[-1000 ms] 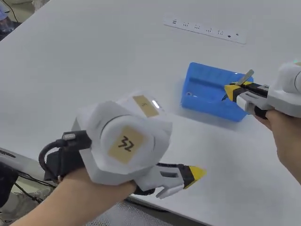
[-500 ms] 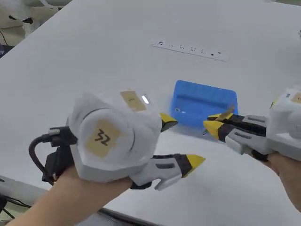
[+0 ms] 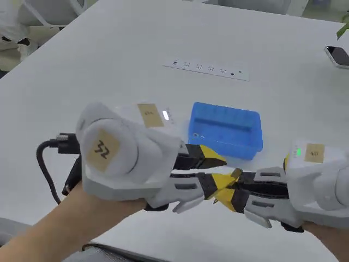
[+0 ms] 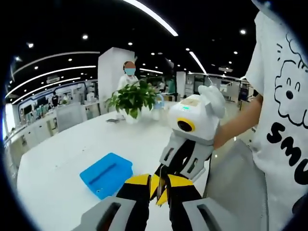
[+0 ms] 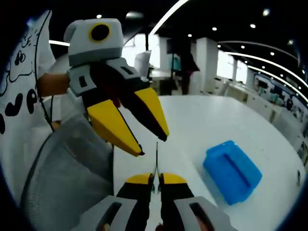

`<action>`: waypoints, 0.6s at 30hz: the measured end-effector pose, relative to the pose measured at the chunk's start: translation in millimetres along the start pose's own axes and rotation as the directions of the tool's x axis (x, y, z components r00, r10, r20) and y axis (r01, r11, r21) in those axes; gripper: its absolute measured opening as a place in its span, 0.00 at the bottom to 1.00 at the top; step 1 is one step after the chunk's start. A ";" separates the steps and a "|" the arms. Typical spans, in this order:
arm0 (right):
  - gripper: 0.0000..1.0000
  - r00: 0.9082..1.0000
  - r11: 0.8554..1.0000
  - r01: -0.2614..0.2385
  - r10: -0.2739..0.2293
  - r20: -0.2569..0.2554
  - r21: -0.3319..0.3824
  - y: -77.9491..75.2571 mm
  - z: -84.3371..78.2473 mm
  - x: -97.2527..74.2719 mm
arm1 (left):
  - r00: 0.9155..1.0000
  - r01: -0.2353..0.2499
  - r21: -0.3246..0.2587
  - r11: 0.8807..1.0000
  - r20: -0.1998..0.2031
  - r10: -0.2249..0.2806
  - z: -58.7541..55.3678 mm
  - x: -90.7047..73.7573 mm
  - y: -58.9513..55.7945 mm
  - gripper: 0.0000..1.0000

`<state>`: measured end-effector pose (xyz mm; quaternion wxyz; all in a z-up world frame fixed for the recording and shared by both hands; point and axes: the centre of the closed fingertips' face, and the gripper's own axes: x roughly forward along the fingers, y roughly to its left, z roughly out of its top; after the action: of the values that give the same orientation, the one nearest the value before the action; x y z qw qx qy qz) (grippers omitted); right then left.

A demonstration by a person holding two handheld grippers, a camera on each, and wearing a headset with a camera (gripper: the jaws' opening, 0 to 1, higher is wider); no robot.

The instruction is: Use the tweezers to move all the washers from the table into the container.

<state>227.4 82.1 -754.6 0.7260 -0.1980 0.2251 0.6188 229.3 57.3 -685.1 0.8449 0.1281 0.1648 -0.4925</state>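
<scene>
Near the blue plastic container [image 3: 229,148], right gripper [image 5: 155,179] pinches thin metal tweezers [image 5: 156,161]; left gripper [image 5: 153,145] gapes empty.

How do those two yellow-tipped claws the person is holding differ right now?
The left gripper has its jaws spread apart, while the right gripper has its jaws shut. The left gripper holds nothing. The right gripper pinches thin tweezers, which stick out toward the left gripper's open jaws. Both have white bodies and black jaws with yellow tips, and they point at each other.
</scene>
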 end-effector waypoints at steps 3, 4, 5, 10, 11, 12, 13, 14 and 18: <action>0.03 0.999 0.999 -0.029 0.027 -0.035 -0.046 9.3 -6.0 2.1 | 0.998 0.059 0.025 0.998 -0.030 -0.059 -6.6 1.6 -11.2 0.08; 0.03 0.998 0.997 -0.041 0.038 -0.049 -0.062 12.4 -9.1 3.1 | 0.995 0.091 0.035 0.995 -0.054 -0.089 -11.2 2.7 -16.6 0.09; 0.03 0.997 0.996 -0.048 0.044 -0.058 -0.070 14.0 -11.1 3.5 | 0.994 0.089 0.040 0.995 -0.064 -0.086 -13.2 4.0 -16.9 0.09; 0.03 0.992 0.992 -0.078 0.067 -0.109 -0.097 17.2 -23.1 4.7 | 0.989 0.117 0.109 0.987 -0.106 -0.106 -20.2 9.4 -21.5 0.02; 0.03 0.991 0.992 -0.079 0.067 -0.115 -0.102 16.8 -24.7 4.9 | 0.988 0.127 0.111 0.986 -0.107 -0.115 -20.2 10.2 -22.7 0.02; 0.03 0.989 0.990 -0.085 0.071 -0.129 -0.111 16.8 -28.1 5.2 | 0.986 0.136 0.110 0.985 -0.108 -0.124 -20.1 11.4 -23.5 0.01; 0.03 0.987 0.989 -0.089 0.073 -0.140 -0.117 16.6 -30.5 5.4 | 0.986 0.141 0.113 0.983 -0.110 -0.129 -20.4 12.3 -24.0 0.01; 0.03 0.985 0.987 -0.097 0.076 -0.158 -0.130 16.6 -34.3 5.9 | 0.983 0.155 0.128 0.980 -0.118 -0.140 -22.1 13.6 -25.0 0.01; 0.03 0.975 0.977 -0.121 0.084 -0.205 -0.176 15.1 -43.8 7.0 | 0.969 0.210 0.182 0.961 -0.167 -0.180 -31.0 16.4 -28.2 0.00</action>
<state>209.8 65.3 -794.7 0.6453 -0.3140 0.2463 0.6514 207.4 42.5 -721.5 0.7604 0.2311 0.1891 -0.5767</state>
